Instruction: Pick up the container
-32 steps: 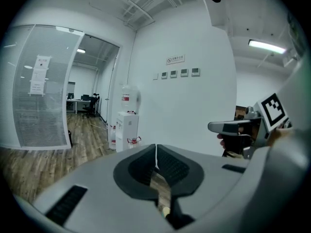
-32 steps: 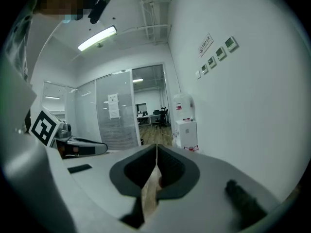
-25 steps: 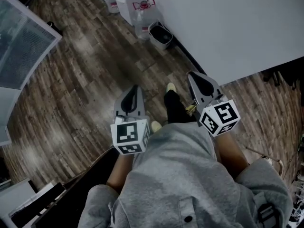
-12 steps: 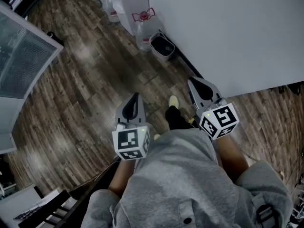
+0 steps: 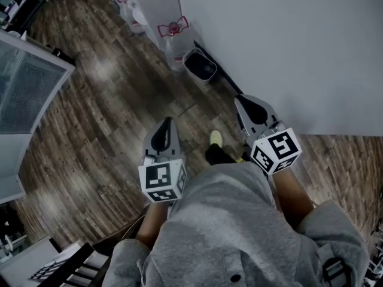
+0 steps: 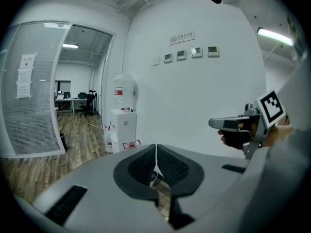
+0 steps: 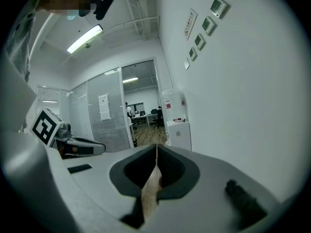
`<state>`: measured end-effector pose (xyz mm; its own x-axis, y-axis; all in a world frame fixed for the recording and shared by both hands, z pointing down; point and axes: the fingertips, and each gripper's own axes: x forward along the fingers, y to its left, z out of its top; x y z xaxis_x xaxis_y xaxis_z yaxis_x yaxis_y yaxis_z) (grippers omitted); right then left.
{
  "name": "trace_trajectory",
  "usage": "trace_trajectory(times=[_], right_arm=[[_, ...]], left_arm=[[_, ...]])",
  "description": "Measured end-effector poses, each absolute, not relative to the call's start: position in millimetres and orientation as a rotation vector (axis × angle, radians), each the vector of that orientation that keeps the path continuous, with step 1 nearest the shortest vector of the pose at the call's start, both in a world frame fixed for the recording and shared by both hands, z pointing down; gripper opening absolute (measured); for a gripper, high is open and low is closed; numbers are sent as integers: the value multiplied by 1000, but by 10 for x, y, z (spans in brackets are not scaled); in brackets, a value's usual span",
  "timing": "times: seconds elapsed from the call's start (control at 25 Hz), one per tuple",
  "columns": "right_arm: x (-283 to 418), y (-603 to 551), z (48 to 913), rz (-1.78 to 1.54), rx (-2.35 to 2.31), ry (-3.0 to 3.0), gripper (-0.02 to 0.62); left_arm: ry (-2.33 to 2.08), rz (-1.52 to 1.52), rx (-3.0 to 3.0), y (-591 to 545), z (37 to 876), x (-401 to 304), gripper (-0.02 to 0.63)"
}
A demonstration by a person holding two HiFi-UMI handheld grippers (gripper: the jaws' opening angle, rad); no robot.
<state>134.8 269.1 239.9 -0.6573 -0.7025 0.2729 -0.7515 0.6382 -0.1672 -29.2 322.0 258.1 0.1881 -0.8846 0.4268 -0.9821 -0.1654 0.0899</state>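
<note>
A white wall (image 5: 287,34) and a dark wood floor (image 5: 102,118) fill the head view, with a glass partition (image 5: 24,88) at the left. A person in a grey sweatshirt (image 5: 227,232) stands over the floor. A water dispenser (image 5: 157,5) stands against the wall. The left gripper (image 5: 167,121) and right gripper (image 5: 239,97) are both clenched on nothing, held above the floor. The container (image 5: 200,66), small and dark, sits at the wall's foot, just beside a water bottle (image 5: 173,37), well apart from both grippers.

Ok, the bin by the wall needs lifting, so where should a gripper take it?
Probably its rim on the room side, coming down from above: the bin stands upright with its mouth open upward, and the wall is close on its other side.
</note>
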Motion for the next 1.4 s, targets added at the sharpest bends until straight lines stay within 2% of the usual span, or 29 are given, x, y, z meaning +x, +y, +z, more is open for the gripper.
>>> trace_trajectory(times=[0.72, 1.4], right_arm=[[1741, 1492, 2462, 440, 1162, -2714, 26], [1638, 1351, 2490, 423, 1154, -2714, 26]], left_arm=[[-1790, 433, 2108, 1993, 2521, 128, 21], [-1773, 407, 2145, 1710, 2520, 81, 21]])
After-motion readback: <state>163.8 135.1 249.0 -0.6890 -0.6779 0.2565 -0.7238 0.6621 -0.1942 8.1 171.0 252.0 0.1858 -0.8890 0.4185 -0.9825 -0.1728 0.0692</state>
